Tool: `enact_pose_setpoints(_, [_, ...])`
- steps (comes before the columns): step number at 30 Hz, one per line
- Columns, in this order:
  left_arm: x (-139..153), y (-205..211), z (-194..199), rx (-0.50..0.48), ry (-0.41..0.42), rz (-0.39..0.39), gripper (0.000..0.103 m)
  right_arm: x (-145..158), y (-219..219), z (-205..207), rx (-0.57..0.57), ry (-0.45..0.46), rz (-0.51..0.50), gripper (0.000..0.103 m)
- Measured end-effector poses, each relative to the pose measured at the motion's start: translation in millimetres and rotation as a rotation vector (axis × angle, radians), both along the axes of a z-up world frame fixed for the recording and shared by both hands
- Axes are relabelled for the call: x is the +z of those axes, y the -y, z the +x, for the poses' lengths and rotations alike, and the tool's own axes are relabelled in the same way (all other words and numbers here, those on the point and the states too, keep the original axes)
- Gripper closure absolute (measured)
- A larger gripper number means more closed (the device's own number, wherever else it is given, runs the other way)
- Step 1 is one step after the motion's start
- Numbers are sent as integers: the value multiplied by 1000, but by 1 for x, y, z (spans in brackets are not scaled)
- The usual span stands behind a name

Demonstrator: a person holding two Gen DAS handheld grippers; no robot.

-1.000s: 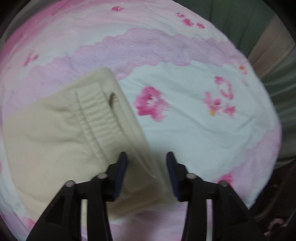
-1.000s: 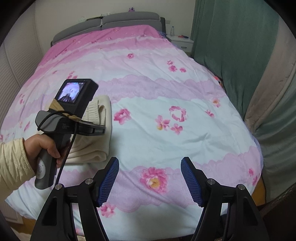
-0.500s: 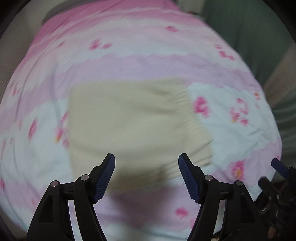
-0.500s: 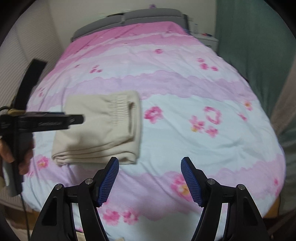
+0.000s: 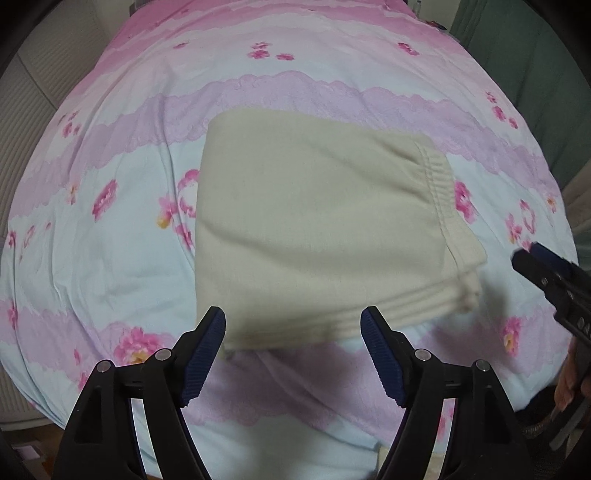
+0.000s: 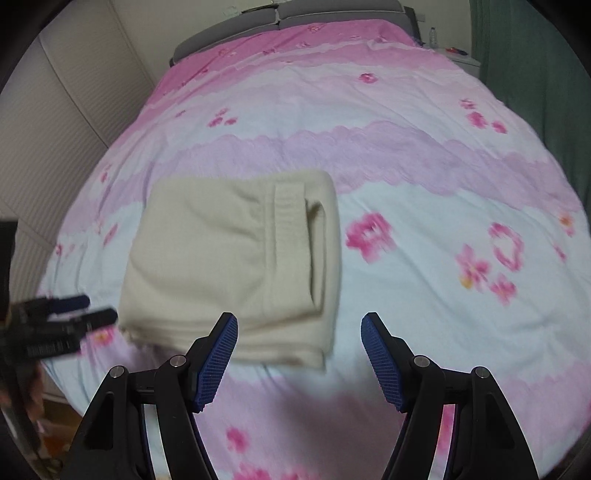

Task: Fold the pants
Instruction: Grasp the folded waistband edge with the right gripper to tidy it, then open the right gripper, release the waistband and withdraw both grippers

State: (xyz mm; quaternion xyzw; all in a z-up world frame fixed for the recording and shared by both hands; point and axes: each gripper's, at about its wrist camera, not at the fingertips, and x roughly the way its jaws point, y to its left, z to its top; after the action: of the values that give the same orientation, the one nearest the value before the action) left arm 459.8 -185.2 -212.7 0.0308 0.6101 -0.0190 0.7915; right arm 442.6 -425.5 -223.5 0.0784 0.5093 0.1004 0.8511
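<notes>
The cream fleece pants, folded into a thick rectangular stack (image 5: 317,225), lie on the pink-and-white flowered quilt (image 5: 110,258) toward the bed's near end, waistband at the right. The black left gripper with 2 blue-padded fingers (image 5: 293,354) hovers just before the stack's near edge. The matching black right gripper (image 6: 299,354) hangs before its right corner. The grey padded headboard (image 6: 288,18) stands behind.
</notes>
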Motion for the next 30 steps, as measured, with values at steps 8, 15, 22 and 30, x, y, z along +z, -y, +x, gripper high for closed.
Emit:
enact_pose_setpoints(8, [-20, 5, 37, 48, -17, 17, 27, -50, -15, 71, 20, -64, 75, 41])
enact_pose_setpoints(15, [-29, 11, 37, 42, -41, -19, 27, -80, -15, 81, -35, -170, 184, 61])
enact_pose_setpoints(22, [-25, 15, 37, 33, -39, -30, 27, -48, -17, 68, 11, -109, 337, 68])
enact_pose_setpoints(30, [-19, 25, 42, 16, -26, -37, 27, -63, -6, 87, -93, -174, 295, 97])
